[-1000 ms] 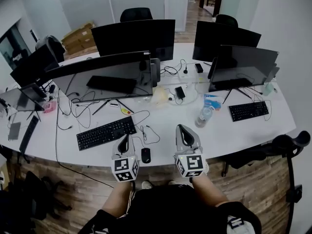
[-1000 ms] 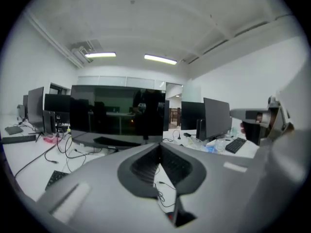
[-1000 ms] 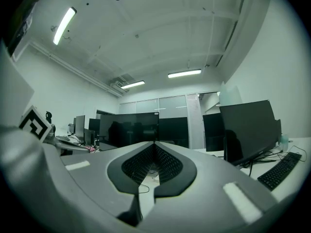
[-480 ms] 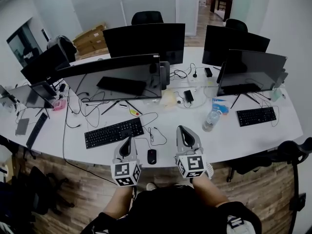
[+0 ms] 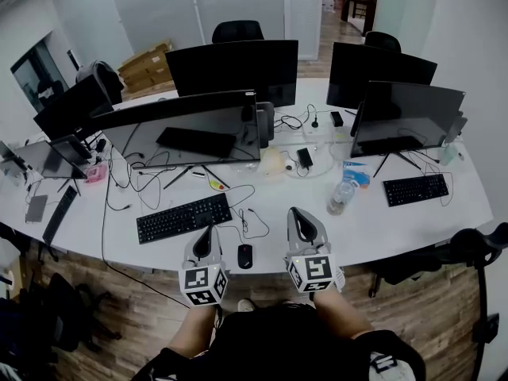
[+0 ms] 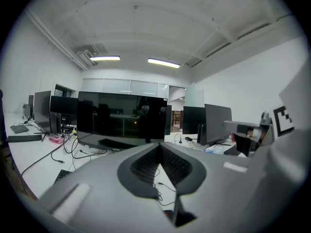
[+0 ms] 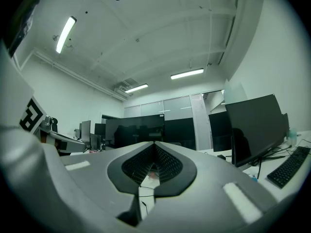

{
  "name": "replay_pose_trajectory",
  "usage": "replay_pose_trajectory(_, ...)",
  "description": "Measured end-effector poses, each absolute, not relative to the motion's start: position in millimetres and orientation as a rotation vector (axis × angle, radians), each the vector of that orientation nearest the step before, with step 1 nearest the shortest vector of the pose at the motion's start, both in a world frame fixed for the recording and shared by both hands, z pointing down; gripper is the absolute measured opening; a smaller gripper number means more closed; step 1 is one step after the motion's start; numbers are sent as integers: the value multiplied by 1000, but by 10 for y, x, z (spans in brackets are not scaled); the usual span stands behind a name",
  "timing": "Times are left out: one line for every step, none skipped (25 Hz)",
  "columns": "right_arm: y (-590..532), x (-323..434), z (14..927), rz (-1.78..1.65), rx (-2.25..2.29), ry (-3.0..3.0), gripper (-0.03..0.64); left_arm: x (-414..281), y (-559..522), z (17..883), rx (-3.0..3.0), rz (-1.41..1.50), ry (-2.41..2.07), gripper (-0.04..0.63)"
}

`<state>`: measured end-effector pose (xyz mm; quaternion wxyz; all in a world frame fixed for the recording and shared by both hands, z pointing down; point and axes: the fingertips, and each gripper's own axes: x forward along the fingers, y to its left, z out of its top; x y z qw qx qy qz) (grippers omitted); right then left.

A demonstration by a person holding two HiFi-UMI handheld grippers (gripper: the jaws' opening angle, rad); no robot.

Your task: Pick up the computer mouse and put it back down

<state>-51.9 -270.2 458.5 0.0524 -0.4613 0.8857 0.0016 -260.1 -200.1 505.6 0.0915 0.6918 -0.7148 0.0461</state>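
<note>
The black computer mouse lies on the white desk near its front edge, with its cable running back toward the monitors. My left gripper hovers just left of the mouse, shut and holding nothing. My right gripper hangs to the right of the mouse, a short way off, also shut and empty. In the left gripper view the left gripper has its jaws together, pointing at the big monitor. The right gripper in its own view likewise has its jaws meeting at the tip.
A black keyboard lies left of the mouse, and a water bottle stands to the right. Several monitors and loose cables fill the back of the desk. A second keyboard sits far right, and an office chair stands by the desk's right end.
The head view has shifted, so the desk sits a little further right in the picture. The mouse stays on the desk and both grippers stay shut beside it.
</note>
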Motion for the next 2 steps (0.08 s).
replay_pose_trajectory(-2703,-507,4583,8,-1405,2692,-3,-2585,-2005,5056,2057,137,-2121,54)
replay_pose_trajectory(-2703,-494,4581,11,-1408,2690,-3,-2570,-2010,5057,2059,138,-2118,54)
